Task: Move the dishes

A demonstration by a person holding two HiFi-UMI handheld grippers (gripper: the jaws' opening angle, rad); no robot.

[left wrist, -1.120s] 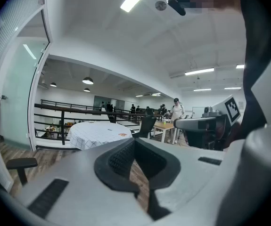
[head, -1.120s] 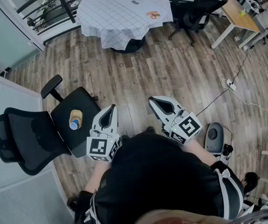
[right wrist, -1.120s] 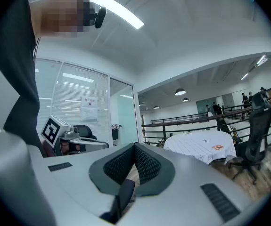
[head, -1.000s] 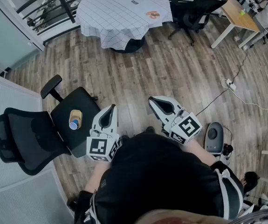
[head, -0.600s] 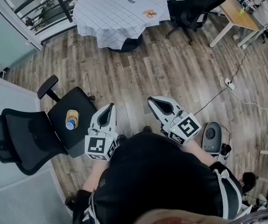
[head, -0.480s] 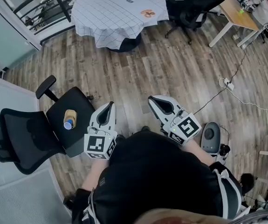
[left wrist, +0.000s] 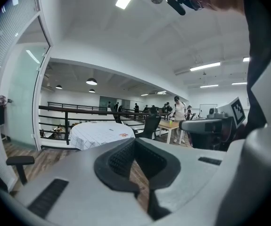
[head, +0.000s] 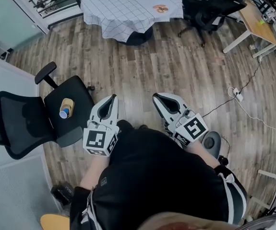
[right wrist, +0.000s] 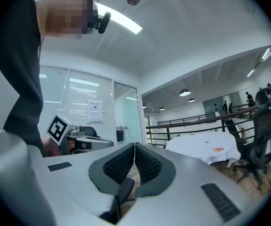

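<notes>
Grey left gripper (left wrist: 135,141): fingers pressed tight together, with nothing in them.
Grey right gripper (right wrist: 134,146): fingers shut tight too, and it holds nothing.
Dish (head: 67,104): a tan one on the seat of the black chair (head: 79,94). A blue cup (head: 63,113) is right against it. It lies to the left of the left gripper, not touching it.
Table (head: 114,8): round with a white checked cloth, far off at the top of the head view. A small orange thing (head: 160,8) lies on it, too small to tell what it is.
Changed: the table now sits higher in the head view, with its far side cut off. The chair and dish have slid up and to the left. Both grippers are closed just as before, side by side.
Count: two grippers, one dish, one blue cup, one chair close by, one round table.
</notes>
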